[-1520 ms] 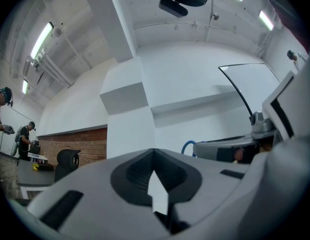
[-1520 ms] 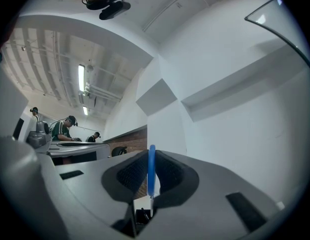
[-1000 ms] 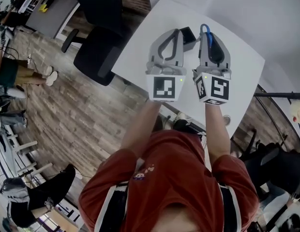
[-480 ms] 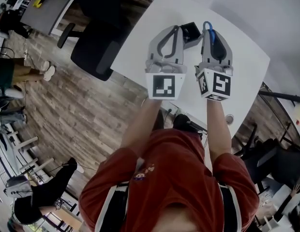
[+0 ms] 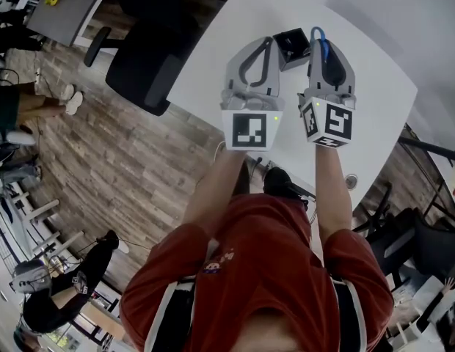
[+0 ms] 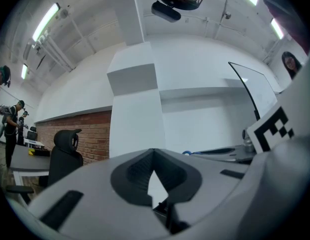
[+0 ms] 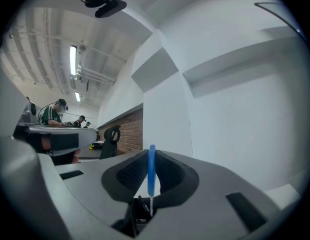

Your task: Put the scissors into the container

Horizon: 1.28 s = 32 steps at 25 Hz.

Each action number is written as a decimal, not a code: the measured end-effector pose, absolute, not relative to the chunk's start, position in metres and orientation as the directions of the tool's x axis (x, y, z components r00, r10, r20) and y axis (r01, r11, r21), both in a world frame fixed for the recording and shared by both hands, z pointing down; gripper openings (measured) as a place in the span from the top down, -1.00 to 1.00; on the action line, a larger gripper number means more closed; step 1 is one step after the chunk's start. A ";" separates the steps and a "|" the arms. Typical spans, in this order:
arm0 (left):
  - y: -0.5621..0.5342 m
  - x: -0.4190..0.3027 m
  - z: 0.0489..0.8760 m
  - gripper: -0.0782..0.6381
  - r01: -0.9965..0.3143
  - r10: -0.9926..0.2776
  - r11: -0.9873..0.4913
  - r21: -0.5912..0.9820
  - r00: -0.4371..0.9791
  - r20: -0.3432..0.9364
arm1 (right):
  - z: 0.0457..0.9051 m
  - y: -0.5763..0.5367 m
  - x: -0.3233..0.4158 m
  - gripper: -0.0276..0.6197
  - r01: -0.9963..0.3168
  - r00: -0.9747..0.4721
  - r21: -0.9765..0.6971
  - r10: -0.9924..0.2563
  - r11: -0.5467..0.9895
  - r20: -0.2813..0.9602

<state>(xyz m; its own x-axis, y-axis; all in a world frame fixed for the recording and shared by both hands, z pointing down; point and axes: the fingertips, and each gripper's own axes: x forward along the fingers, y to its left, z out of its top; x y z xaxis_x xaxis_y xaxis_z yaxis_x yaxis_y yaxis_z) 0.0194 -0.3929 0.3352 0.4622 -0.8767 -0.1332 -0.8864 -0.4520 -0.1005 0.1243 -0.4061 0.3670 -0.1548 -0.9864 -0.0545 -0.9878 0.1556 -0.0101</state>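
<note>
Blue-handled scissors (image 7: 151, 176) between the right gripper (image 7: 151, 154) pads

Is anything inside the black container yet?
Only a dark interior shows in the black container; nothing recognisable lies there, though the left gripper and right gripper cover its near edges. The blue-handled scissors are clamped in the right gripper's jaws.
</note>
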 end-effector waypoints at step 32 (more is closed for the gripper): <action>-0.421 0.027 0.409 0.75 -0.892 -0.895 -0.445 -0.081 0.446 0.003 | 0.459 -0.443 0.128 0.77 -0.985 -0.170 -0.047 -0.981 0.167 0.090</action>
<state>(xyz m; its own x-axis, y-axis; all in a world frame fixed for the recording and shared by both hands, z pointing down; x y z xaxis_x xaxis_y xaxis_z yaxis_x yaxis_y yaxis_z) 0.0268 -0.4210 0.4089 0.4464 -0.8948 0.0027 -0.8918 -0.4451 -0.0813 0.1282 -0.4434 0.4589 -0.1705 -0.9813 0.0896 -0.9849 0.1668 -0.0469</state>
